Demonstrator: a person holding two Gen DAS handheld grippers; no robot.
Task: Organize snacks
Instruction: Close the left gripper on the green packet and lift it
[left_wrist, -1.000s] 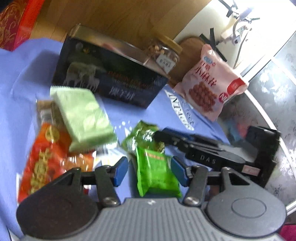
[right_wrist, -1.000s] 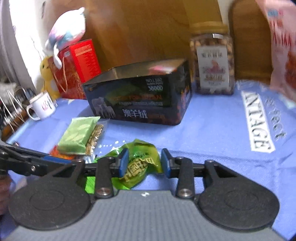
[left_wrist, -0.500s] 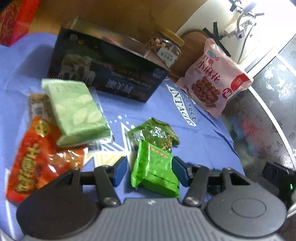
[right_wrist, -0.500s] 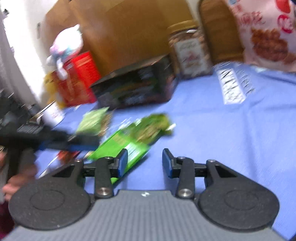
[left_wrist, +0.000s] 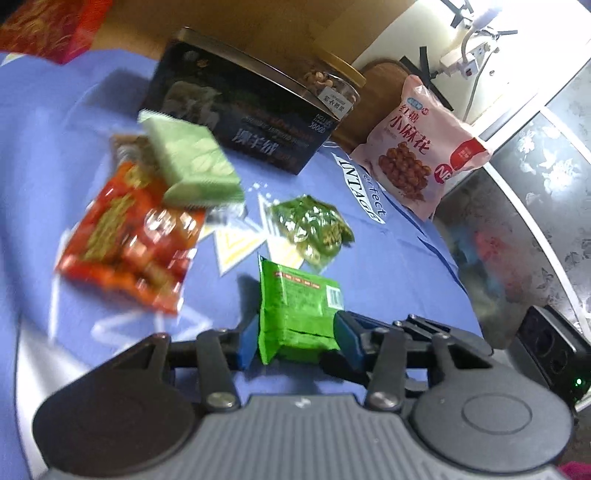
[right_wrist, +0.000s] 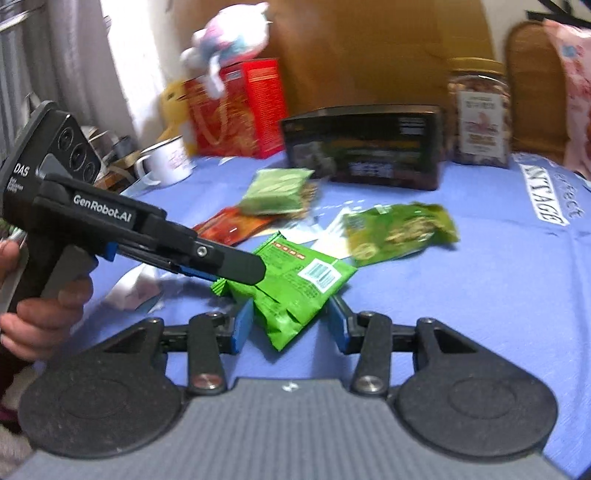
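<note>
A bright green snack packet (left_wrist: 299, 314) sits between the blue pads of my left gripper (left_wrist: 293, 341), which is shut on it and holds it just above the blue cloth. In the right wrist view the same packet (right_wrist: 295, 284) lies between the pads of my open right gripper (right_wrist: 290, 326), and the left gripper (right_wrist: 221, 264) reaches in from the left. A dark green crinkly packet (left_wrist: 312, 229) (right_wrist: 400, 230), a pale green packet (left_wrist: 192, 166) (right_wrist: 277, 190) and an orange-red packet (left_wrist: 129, 236) (right_wrist: 236, 229) lie on the cloth.
A black tin box (left_wrist: 240, 114) (right_wrist: 364, 147) stands at the back with a nut jar (right_wrist: 478, 114) and a pink snack bag (left_wrist: 419, 155). A red box (right_wrist: 240, 110), a plush toy (right_wrist: 229, 37) and a white mug (right_wrist: 168, 162) stand at the left.
My left gripper has closed on the bright green packet and lifted it. My right gripper has let go of the dark green packet and swung left, toward the bright green one.
</note>
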